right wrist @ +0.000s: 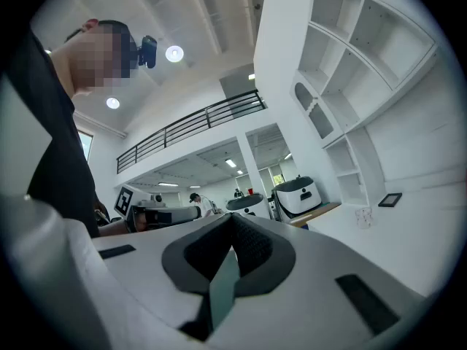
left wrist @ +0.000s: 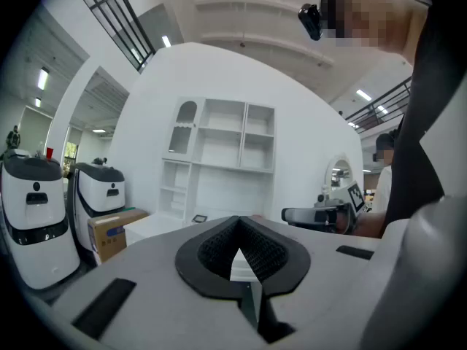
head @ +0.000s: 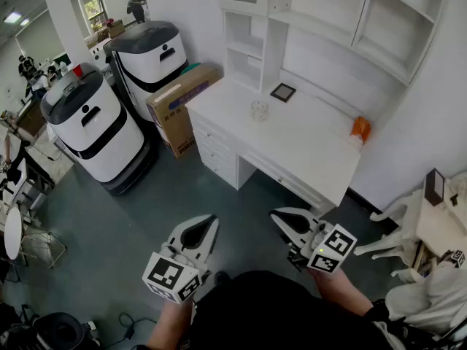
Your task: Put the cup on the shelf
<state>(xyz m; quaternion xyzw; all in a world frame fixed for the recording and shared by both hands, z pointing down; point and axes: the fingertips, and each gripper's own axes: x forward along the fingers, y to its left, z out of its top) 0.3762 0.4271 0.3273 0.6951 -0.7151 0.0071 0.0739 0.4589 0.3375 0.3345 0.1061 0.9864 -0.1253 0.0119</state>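
- Cup (head: 259, 109): upright on desk (head: 314, 152), toward its back edge, near shelf (head: 246, 46); not yet lifted.
- Left gripper (head: 211, 220): jaws pressed together, empty.
- Right gripper (head: 277, 214): likewise closed, empty.
- Both grippers: well short of desk, probably because no approach has begun.

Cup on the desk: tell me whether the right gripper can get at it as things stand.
Probably not yet. The cup stands clear on the desk, but the right gripper is shut and well short of it; a step forward and open jaws should do.
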